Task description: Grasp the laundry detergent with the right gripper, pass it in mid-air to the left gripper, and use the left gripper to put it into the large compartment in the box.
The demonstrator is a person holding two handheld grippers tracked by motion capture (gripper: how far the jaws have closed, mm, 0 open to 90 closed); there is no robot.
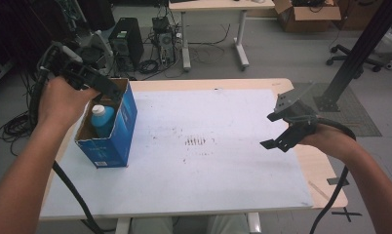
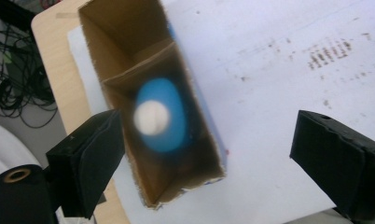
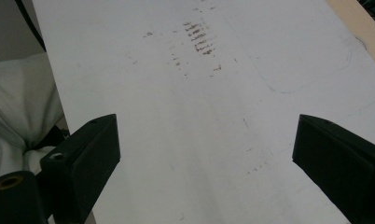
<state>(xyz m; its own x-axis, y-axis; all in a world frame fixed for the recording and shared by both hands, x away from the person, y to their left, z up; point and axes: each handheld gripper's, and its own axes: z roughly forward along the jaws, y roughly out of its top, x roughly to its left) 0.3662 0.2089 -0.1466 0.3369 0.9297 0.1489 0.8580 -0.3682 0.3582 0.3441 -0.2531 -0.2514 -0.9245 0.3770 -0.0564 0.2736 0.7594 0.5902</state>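
The left gripper [image 2: 206, 154] has its jaws wide apart, right above the open blue box [image 1: 108, 127], perhaps to reach the blue bottle [image 2: 160, 115] standing inside. Far from the box, the right gripper [image 3: 206, 161] waits over the table [image 1: 223, 161], jaws apart, holding nothing.

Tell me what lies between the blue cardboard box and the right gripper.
Bare white mat with dark scuff marks, seen in the high view between blue cardboard box and right gripper.
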